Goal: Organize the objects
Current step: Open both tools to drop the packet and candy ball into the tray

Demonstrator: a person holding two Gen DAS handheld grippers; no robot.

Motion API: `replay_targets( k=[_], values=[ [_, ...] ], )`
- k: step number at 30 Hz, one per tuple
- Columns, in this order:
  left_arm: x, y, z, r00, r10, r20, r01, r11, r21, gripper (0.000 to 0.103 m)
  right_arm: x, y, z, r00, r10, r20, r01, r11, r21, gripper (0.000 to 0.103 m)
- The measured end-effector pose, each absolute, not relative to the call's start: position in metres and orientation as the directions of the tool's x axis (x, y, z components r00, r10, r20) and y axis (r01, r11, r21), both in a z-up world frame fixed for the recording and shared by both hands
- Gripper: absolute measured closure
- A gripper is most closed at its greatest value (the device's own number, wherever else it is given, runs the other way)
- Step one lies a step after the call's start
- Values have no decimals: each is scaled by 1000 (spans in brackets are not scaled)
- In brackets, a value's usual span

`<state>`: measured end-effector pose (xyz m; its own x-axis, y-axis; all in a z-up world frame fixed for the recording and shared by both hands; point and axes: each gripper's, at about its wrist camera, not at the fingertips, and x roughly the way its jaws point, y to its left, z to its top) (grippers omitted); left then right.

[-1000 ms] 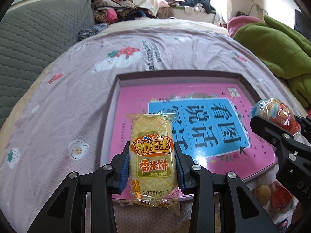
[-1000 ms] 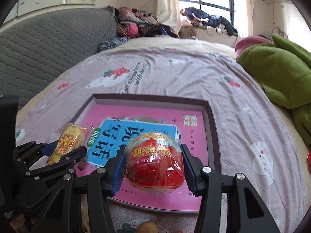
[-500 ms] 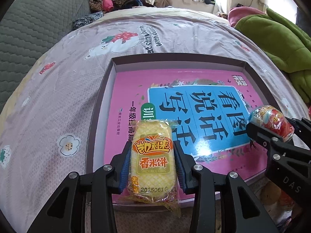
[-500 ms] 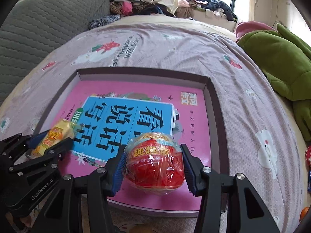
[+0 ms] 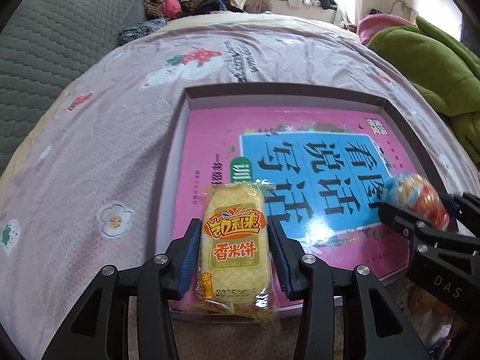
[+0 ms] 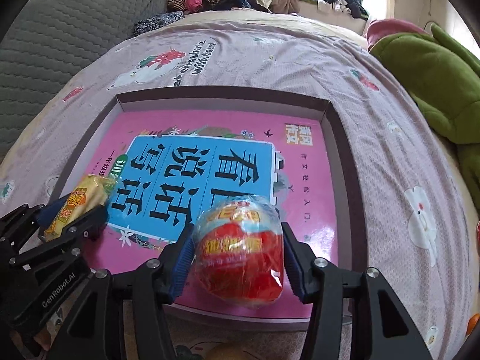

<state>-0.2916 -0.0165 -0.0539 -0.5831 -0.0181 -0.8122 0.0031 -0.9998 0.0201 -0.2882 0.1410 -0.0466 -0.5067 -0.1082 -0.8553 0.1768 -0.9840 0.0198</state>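
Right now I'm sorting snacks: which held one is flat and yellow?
The rice cake packet in the left gripper; the right gripper's snack is round and red.

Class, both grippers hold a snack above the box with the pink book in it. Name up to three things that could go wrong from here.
1. The left gripper pinches the rice cake by its slippery wrapper; it might slide out.
2. The round red snack could roll across the glossy book once the right gripper releases it.
3. The grippers are close together over the box and could bump.
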Motion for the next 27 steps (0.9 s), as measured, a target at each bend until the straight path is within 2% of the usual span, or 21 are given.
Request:
replay_targets(
  k=[5, 8, 12, 20, 27],
  values=[
    [-288, -21, -45, -602, 15, -798, 5, -1000, -23, 51, -285, 142, -42, -525, -100, -845, 177, -984, 6, 42],
    [-283, -21, -40, -618, 21, -786, 2, -1000, -28, 39, -283, 143, -38, -538, -93, -838, 173, -985, -2, 41],
    [-274, -22, -32, -639, 30, -769, 7, -999, -44, 39, -278, 146, -27, -570, -104, -815, 163, -987, 12, 41],
    [-250, -30, -13, -681, 26, -732, 32, -997, -65, 31, -265, 151, -4, -616, -128, -777, 166, -986, 31, 41],
    [-225, -33, 10, -717, 16, -696, 43, -997, -66, 31, -241, 154, 28, -655, -163, -738, 185, -981, 52, 40]
  ],
)
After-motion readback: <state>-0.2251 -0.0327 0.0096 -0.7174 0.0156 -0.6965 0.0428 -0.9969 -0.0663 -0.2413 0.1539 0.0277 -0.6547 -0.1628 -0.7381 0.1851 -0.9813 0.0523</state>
